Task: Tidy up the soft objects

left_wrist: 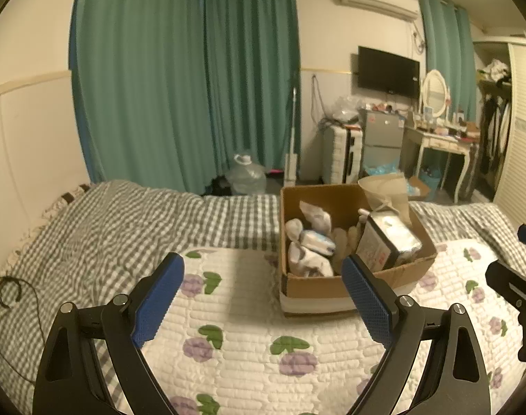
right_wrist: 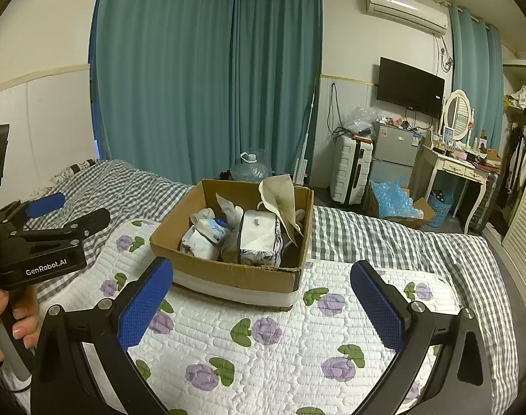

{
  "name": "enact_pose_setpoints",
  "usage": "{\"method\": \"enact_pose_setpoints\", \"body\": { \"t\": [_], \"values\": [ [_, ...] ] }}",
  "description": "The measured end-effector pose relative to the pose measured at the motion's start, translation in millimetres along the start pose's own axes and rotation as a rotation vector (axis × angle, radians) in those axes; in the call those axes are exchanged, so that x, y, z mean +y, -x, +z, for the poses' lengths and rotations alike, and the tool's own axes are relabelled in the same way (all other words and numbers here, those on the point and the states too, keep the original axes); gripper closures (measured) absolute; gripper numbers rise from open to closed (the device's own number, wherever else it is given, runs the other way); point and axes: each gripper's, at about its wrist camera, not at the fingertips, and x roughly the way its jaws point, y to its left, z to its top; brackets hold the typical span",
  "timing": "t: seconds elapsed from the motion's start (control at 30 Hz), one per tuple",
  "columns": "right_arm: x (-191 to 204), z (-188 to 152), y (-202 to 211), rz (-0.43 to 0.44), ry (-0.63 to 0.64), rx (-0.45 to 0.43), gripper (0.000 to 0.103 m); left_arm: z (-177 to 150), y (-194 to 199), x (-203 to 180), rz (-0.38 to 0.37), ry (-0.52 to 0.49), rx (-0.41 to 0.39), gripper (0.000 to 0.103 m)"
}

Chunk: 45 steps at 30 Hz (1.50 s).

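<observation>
A: Both sets of tongs are spread with nothing between them – left gripper (left_wrist: 263, 297), right gripper (right_wrist: 261, 306). The cardboard box (right_wrist: 228, 276) sits on the flowered quilt (right_wrist: 280, 356), at about eleven o'clock from the right one.

B: The risk?

A: I'd say a pad catching the box rim – it could tip or slide on soft bedding.

B: What's unclear?

A: The white bundles (left_wrist: 309, 252) inside overlap; the box's bottom is hidden

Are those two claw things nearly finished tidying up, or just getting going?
Hard to say. Several soft bundles and a tissue pack already sit in the cardboard box. Left gripper and right gripper are open, holding nothing. The flowered quilt shows no loose items.
</observation>
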Motion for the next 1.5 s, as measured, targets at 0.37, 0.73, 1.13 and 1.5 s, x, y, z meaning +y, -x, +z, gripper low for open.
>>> {"method": "enact_pose_setpoints", "body": {
  "t": [0.37, 0.73, 1.13, 1.5],
  "values": [
    [-0.7, -1.0, 0.3, -0.001, -0.002, 0.003, 0.000, 0.3, 0.5, -0.9, -0.020, -0.006, 0.006, 0.009],
    [-1.6, -4.0, -0.7, -0.006, -0.007, 0.015, 0.000, 0.4, -2.2, 0.3, -0.006, -0.016, 0.014, 0.009],
    [-2.4, -4.6, -0.8, -0.009, -0.010, 0.019, 0.000, -1.5, -3.5, 0.5, 0.002, -0.029, 0.024, 0.009],
    [-2.7, -4.8, -1.0, -0.010, -0.009, 0.019, 0.000, -2.0, -6.2, 1.2, -0.016, -0.012, 0.047, 0.009]
  ]
}}
